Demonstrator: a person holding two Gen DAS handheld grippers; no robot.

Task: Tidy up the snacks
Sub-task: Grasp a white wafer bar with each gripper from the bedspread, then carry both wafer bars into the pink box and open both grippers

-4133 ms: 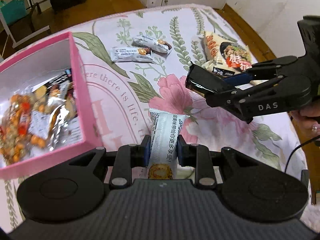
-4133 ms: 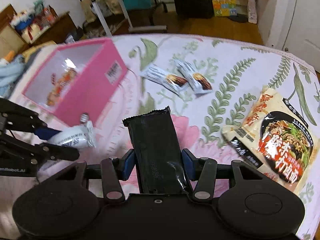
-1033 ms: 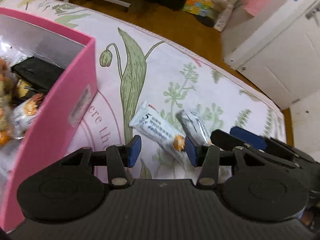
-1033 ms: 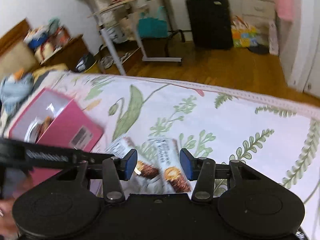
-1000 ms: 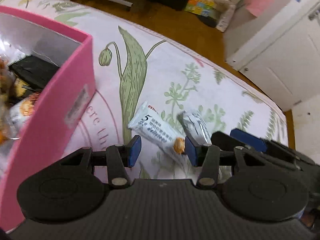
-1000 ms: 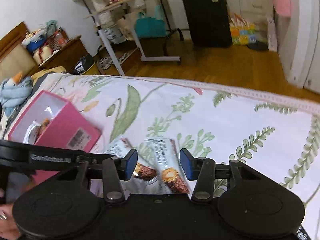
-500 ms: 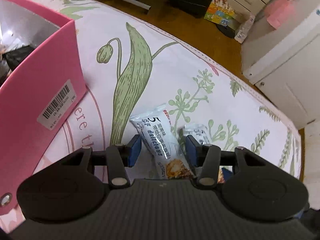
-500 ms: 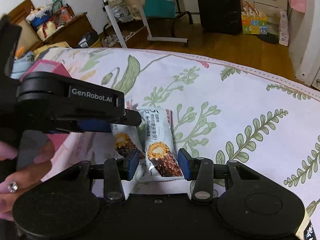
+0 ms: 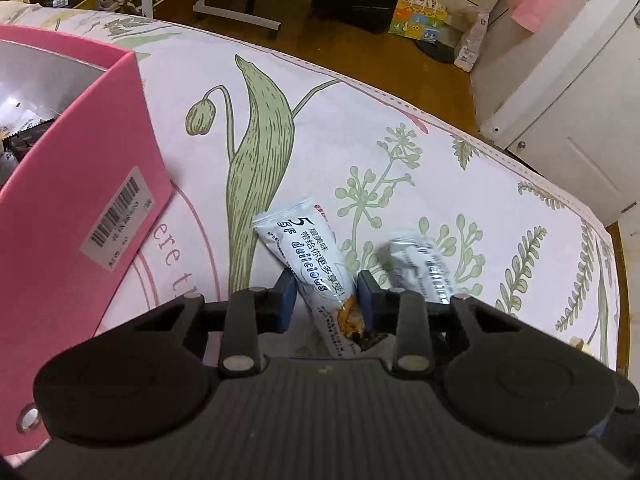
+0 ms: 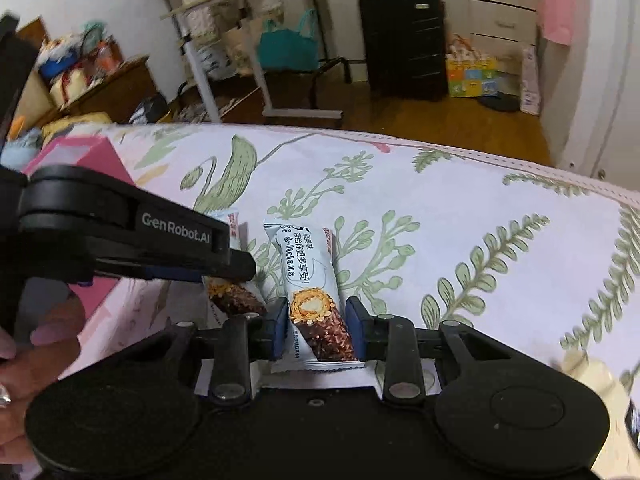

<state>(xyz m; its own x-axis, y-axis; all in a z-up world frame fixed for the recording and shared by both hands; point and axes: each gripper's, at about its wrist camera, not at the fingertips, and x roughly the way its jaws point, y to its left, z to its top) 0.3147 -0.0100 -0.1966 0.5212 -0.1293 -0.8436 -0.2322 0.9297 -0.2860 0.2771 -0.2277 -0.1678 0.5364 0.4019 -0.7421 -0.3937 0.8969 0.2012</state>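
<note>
left wrist view: the left hand-held gripper (image 9: pixel 326 294) has its blue pads on both sides of a white snack bar (image 9: pixel 310 262) lying on the floral tablecloth (image 9: pixel 400 128), clamped on it or nearly so. the pink box (image 9: pixel 76 184) stands just left. the right hand-held gripper (image 10: pixel 316 332) likewise brackets a second snack bar (image 10: pixel 310 280); whether it pinches, i cannot tell.
</note>
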